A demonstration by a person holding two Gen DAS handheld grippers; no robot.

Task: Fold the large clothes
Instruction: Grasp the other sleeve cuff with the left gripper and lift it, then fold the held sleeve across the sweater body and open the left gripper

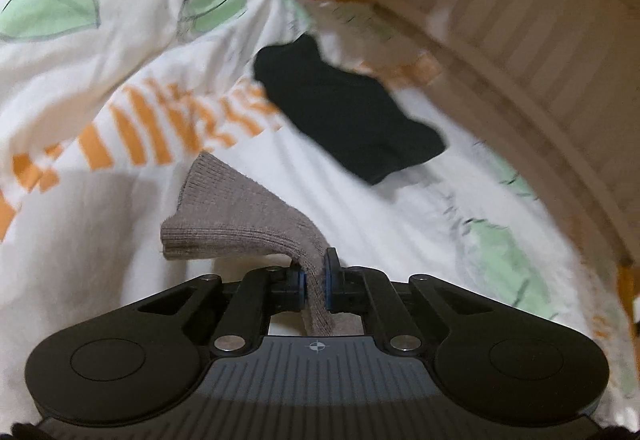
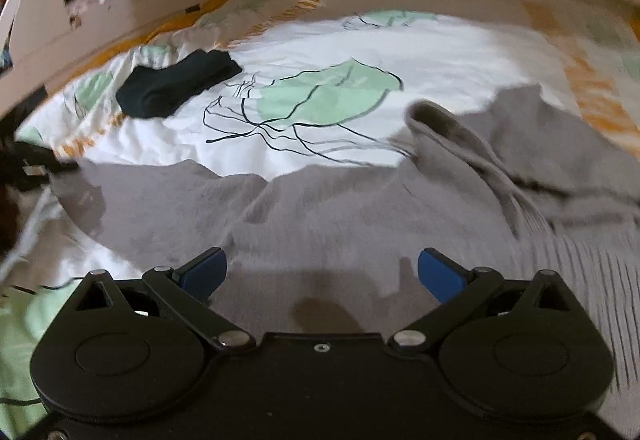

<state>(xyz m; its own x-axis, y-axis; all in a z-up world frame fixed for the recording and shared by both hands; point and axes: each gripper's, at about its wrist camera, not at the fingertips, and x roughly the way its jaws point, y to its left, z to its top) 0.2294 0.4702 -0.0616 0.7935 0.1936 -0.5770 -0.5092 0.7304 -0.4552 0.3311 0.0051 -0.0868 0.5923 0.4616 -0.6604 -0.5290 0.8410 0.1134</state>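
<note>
A grey-brown knit sweater (image 2: pixel 340 207) lies spread on the bed, with a sleeve and ribbed cuff (image 2: pixel 432 115) bunched at its right. My left gripper (image 1: pixel 316 282) is shut on a ribbed edge of the sweater (image 1: pixel 236 207), which sticks up and forward from between the blue pads, lifted above the bedcover. My right gripper (image 2: pixel 322 272) is open with its blue pads (image 2: pixel 440 276) wide apart, hovering just over the sweater's near part and holding nothing.
A folded black garment (image 2: pixel 176 83) lies on the white bedcover (image 2: pixel 440 55) with green leaf and orange prints, also seen in the left wrist view (image 1: pixel 344 111). A beige slatted bed frame (image 1: pixel 520 39) runs along the far side.
</note>
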